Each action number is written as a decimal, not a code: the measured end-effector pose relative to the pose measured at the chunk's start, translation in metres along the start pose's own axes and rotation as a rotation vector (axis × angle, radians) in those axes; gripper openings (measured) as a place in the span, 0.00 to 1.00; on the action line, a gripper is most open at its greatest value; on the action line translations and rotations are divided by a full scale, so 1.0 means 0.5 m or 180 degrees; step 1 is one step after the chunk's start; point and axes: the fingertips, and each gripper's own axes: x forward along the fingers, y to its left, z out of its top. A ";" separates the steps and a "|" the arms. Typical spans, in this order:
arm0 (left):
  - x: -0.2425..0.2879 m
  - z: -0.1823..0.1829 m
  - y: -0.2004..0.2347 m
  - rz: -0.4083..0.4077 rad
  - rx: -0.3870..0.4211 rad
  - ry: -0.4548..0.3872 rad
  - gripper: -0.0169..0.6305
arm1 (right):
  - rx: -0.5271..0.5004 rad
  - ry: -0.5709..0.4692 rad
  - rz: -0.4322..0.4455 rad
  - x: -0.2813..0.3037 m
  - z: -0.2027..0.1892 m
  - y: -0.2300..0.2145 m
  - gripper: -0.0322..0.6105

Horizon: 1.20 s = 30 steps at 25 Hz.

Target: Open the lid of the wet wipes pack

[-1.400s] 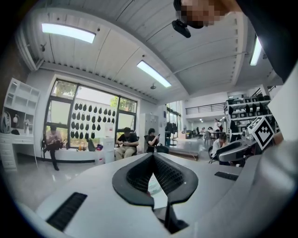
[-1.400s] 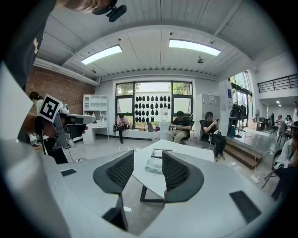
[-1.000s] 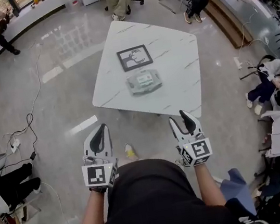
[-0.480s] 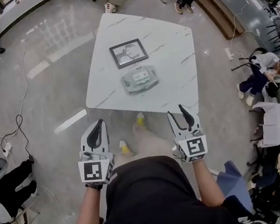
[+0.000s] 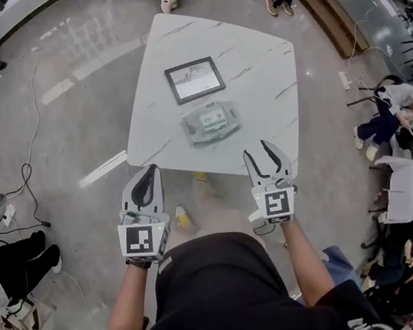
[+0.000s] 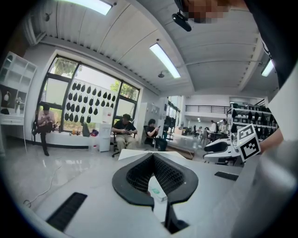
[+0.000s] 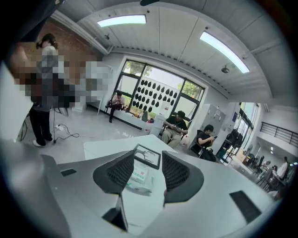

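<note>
The main risk, judged from how things lie, is that the wet wipes pack moves instead of opening. It lies flat and loose on the smooth white worktop, nearer the person's edge than the far one. It looks soft and light, so a pull on the lid with nothing pressing the body down would likely lift or drag the whole pack. The lid is only a small patch on top, too small here to show where its tab sits. Broad jaws could miss it and pinch the wrapper, or skid across the film. A framed picture lies just beyond the pack, so a forward shove could push the pack into it.

Neither tool is near the work yet. Both hang over the floor on the person's side of the worktop, well apart from the pack. The left tool has its jaw tips together, the black pads bowing out behind them, and nothing is gripped. It would need to spread before it could pinch anything. The right tool has its jaws apart and empty, and its own view frames the distant pack in the gap between them.
</note>
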 end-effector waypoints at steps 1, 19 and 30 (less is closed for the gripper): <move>0.013 -0.003 0.003 0.0005 -0.0002 0.0022 0.05 | -0.0127 0.0021 0.0024 0.016 -0.004 0.002 0.34; 0.291 -0.208 0.000 -0.0158 -0.0226 0.0654 0.05 | -0.0798 0.0396 0.0658 0.278 -0.165 0.068 0.34; 0.395 -0.345 -0.020 -0.0189 -0.0461 0.1091 0.05 | -0.1565 0.0457 0.1069 0.355 -0.258 0.122 0.32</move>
